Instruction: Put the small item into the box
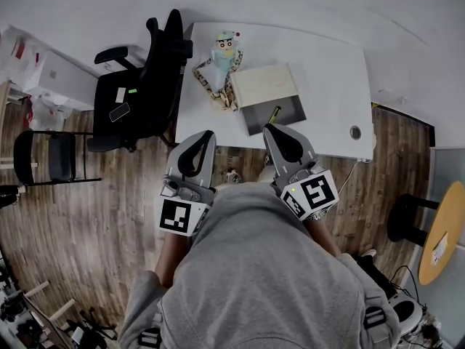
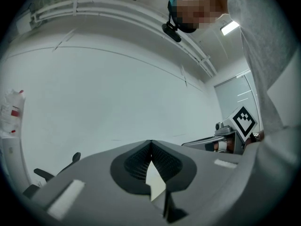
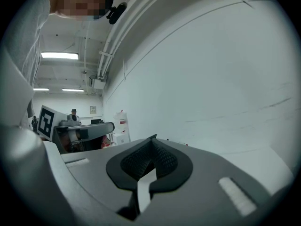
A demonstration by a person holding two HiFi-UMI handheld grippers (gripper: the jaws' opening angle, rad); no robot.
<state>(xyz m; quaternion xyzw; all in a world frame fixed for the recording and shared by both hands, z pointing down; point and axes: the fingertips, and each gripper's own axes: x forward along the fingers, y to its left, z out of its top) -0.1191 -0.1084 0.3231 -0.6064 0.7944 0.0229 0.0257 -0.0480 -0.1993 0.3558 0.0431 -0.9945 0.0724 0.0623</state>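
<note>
- The left tongs (image 1: 208,134) are clenched. In the left gripper view (image 2: 150,143) the two jaw tips meet and nothing sits between them.
- The right tongs (image 1: 268,128) are clenched as well. The right gripper view (image 3: 153,138) shows the tips touching with nothing caught in them.
- The person (image 1: 269,267), in a grey top, holds both tongs side by side in front of the body, pointing roughly level. In the head view their tips show over the near edge of the white worktop (image 1: 327,71). They touch nothing on it.
- The box (image 1: 265,86) lies open near the middle of the worktop. Its pale flap is on the far side and its grey tray is toward the person.
- The small item (image 1: 275,113), slim and yellow-and-dark, lies inside the grey tray of the box. In the head view it is just beyond the tip of the right tongs and apart from it.
- A toy figure (image 1: 224,64) with spotted limbs sits just beside the box, on its left.
- A black office chair (image 1: 145,86) stands at the worktop's left edge on the wooden floor (image 1: 87,217).
- A round yellow table (image 1: 445,231) shows at the right edge of the head view.
- Each gripper view looks toward a white wall, with the other tongs' marker cube at its side (image 2: 244,120) (image 3: 47,121).
</note>
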